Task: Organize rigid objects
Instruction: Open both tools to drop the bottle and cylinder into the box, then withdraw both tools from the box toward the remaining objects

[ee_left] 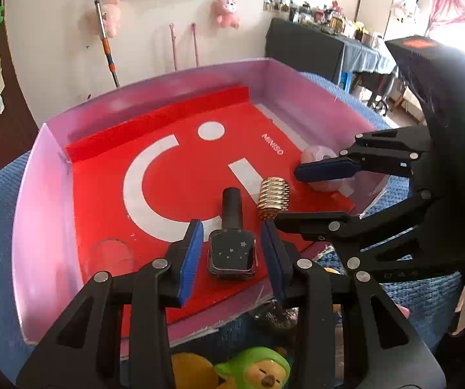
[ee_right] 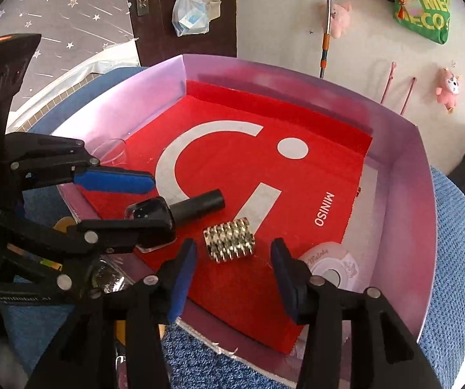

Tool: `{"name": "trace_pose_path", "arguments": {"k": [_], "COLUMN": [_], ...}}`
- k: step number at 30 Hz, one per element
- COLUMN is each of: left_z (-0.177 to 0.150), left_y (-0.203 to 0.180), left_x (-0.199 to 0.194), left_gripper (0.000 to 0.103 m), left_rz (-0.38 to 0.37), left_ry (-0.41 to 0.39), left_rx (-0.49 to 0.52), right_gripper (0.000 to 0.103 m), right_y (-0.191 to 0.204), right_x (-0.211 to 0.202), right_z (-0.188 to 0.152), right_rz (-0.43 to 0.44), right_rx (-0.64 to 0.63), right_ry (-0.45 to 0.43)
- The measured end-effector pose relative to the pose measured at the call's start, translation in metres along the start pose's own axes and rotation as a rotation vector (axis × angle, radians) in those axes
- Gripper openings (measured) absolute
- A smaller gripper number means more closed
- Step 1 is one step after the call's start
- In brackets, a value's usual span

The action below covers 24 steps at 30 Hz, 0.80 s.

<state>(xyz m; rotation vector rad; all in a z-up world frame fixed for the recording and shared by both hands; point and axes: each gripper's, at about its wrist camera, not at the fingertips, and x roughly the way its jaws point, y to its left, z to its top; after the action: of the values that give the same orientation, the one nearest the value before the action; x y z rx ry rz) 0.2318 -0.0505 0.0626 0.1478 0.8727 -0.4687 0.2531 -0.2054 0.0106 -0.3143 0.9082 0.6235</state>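
As seen left to right inside pink tray (ee_left: 34, 194) lined with red sheet (ee_left: 174, 175): clear glass cup (ee_left: 110, 256) logged at near-left corner; left gripper (ee_left: 232, 253) held apart, straddling black nail polish bottle (ee_left: 232, 246), lying flat, contact not confirmed; gold ribbed cylinder (ee_right: 229, 240) laid beside it, framed by right gripper (ee_right: 232, 269), also spread, not touching; pink tape roll (ee_right: 329, 265) at right wall. Four items judged placed. Outstanding: green figurine (ee_left: 255, 369) and others noted outside tray.
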Motion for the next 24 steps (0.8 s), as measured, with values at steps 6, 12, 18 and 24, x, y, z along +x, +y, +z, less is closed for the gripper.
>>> {"name": "trace_pose_path", "arguments": {"k": [6,12,18,24], "left_z": [-0.008,-0.024,-0.046,-0.078], "left_y": [0.001,-0.004,-0.016,-0.035], "left_x": [-0.035,-0.083,-0.123,-0.151], "left_gripper": [0.059,0.073,0.081,0.087], "left_rz": [-0.006,0.02,0.069,0.149], "left_ry": [-0.089,-0.217,-0.315,-0.424], "left_rx": [-0.029,-0.058,-0.08,-0.102], "right_gripper": [0.066,0.087,0.103,0.103], "right_y": [0.001,0.011,0.041,0.066], "right_x": [-0.022,-0.067,-0.124,-0.167], "right_z": [0.0,-0.008,-0.03,-0.066], "right_rz": [-0.014,-0.084,-0.175,-0.254], "right_rx": [0.04,0.098,0.116,0.178], "right_ry": [-0.061,-0.183,-0.349,-0.447]}}
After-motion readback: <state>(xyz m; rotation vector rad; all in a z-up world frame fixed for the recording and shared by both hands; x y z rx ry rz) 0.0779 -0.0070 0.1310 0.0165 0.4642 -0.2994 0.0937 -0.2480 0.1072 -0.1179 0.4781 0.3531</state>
